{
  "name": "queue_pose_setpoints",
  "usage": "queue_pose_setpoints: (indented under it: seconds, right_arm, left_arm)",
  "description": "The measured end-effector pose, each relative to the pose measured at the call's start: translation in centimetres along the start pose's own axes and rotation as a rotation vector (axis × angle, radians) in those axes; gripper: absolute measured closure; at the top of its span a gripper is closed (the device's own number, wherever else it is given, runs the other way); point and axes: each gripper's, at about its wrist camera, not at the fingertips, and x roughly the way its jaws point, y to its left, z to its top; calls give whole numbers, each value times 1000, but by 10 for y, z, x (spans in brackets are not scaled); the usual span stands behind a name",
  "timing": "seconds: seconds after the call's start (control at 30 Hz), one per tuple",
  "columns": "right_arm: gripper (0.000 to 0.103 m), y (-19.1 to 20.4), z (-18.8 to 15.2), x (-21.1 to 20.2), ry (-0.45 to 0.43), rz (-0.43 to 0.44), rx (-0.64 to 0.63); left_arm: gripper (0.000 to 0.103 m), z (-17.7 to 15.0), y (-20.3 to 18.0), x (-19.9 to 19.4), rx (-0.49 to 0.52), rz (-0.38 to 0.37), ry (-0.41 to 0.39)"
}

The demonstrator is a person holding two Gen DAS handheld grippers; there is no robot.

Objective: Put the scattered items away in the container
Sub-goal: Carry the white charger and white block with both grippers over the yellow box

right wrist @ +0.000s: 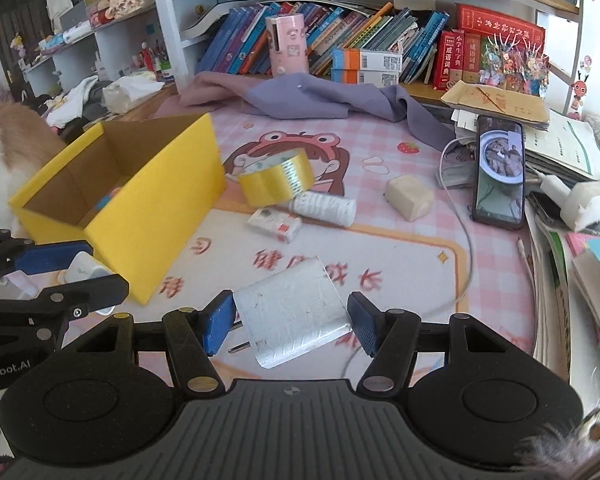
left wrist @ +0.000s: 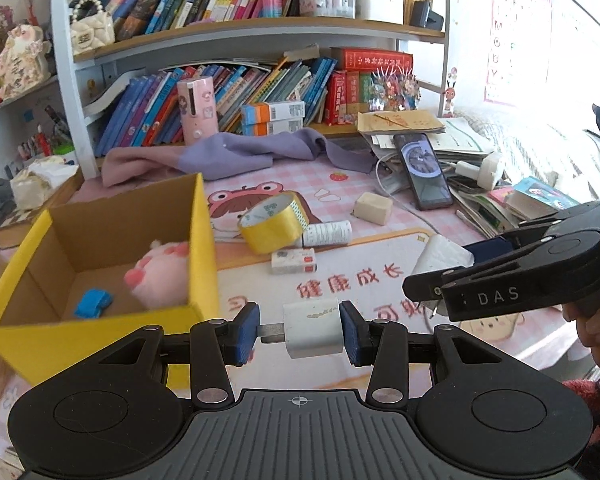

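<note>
Left gripper (left wrist: 299, 330) clamped on small white plug adapter (left wrist: 314, 326), lower centre; right gripper (right wrist: 290, 318) clamped on silver-wrapped block (right wrist: 292, 316); yellow cardboard box (left wrist: 202, 240) left.

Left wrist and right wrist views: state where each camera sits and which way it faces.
Left wrist: rides behind the left claw, facing the bookshelf across the desk; its claw grips a small white adapter, and the right claw enters from the right.
Right wrist: rides behind the right claw, facing the same way; it holds a large white charger, and the left claw shows at left.
Shared: yellow box, tape roll, phone.
</note>
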Motion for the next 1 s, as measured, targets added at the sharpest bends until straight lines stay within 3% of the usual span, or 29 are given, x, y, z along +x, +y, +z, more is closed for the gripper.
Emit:
queue_pose_setpoints:
  seconds: [0.47, 1.0]
  right_arm:
    - [44, 71, -51, -30, 26, -14, -11]
    - [44, 144, -58, -39, 21, 88, -172]
  left_arm:
    - [62, -51, 30, -55, -26, -31, 5]
    - [62, -81, 72, -99, -135, 40, -36]
